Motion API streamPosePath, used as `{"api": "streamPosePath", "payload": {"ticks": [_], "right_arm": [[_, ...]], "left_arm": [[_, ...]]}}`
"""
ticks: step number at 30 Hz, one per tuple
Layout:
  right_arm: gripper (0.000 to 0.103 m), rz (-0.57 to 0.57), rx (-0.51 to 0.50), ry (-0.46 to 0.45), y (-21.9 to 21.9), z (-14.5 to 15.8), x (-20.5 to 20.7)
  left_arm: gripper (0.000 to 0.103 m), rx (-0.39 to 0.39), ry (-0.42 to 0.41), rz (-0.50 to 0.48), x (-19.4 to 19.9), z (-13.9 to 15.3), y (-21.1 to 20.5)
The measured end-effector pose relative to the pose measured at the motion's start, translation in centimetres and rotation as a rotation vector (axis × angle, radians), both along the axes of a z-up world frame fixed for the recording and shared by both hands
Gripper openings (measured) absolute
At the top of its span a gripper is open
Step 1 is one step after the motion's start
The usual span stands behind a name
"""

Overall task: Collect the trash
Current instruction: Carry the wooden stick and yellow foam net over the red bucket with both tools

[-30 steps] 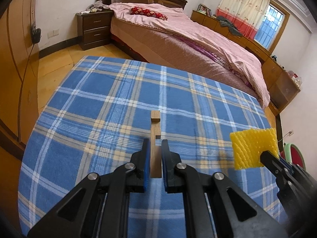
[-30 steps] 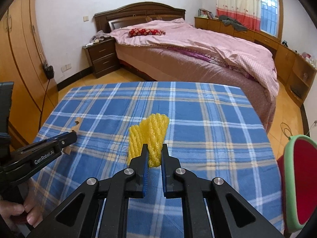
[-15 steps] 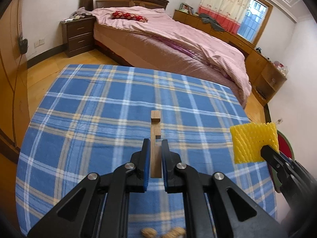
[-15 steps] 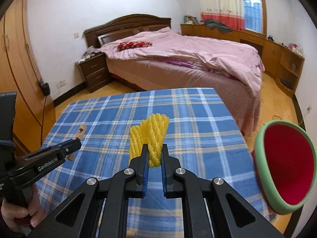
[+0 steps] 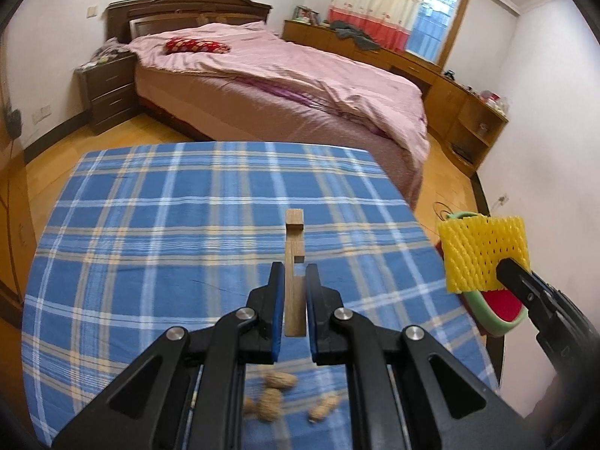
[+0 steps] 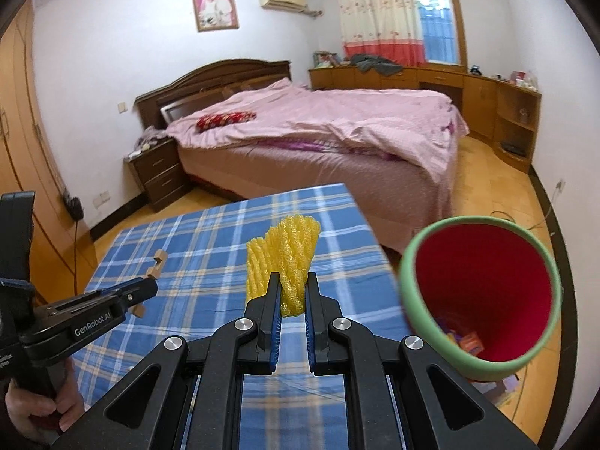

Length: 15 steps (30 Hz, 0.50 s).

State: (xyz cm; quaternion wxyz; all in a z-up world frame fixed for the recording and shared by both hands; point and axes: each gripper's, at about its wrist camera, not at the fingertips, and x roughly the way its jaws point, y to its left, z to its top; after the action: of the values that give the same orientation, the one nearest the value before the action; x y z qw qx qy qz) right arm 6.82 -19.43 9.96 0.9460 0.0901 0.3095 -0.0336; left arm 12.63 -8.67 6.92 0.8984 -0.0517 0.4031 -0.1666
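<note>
red bin [image 6: 483,292] holds wrappers; left gripper [image 5: 293,285] clamps wood piece [image 5: 293,262], right gripper [image 6: 293,292] foam net [image 6: 288,258].

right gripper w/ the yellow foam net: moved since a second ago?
Yes. The right gripper, shut on the yellow foam net, has swung right toward the red bin, off the table's right edge.

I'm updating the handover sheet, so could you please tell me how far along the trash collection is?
Partly done. Done: a few small wrappers already lie in the bottom of the red bin, beside the table. In hand: the left gripper is shut on a notched wooden piece, and the right gripper is shut on yellow foam fruit netting, both lifted off the plaid tablecloth. Left: dropping both in, then the peanuts on the cloth.
</note>
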Motion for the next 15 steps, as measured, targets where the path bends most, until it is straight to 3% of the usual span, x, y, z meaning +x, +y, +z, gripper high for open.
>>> {"api": "streamPosePath", "payload": {"ticks": [15], "right_arm": [[0.010,-0.181,0.038,-0.039,-8.3,0.3,-4.9]], "left_arm": [[0.010,0.010,-0.007,-0.179,-1.9,1.0,-9.2]]}}
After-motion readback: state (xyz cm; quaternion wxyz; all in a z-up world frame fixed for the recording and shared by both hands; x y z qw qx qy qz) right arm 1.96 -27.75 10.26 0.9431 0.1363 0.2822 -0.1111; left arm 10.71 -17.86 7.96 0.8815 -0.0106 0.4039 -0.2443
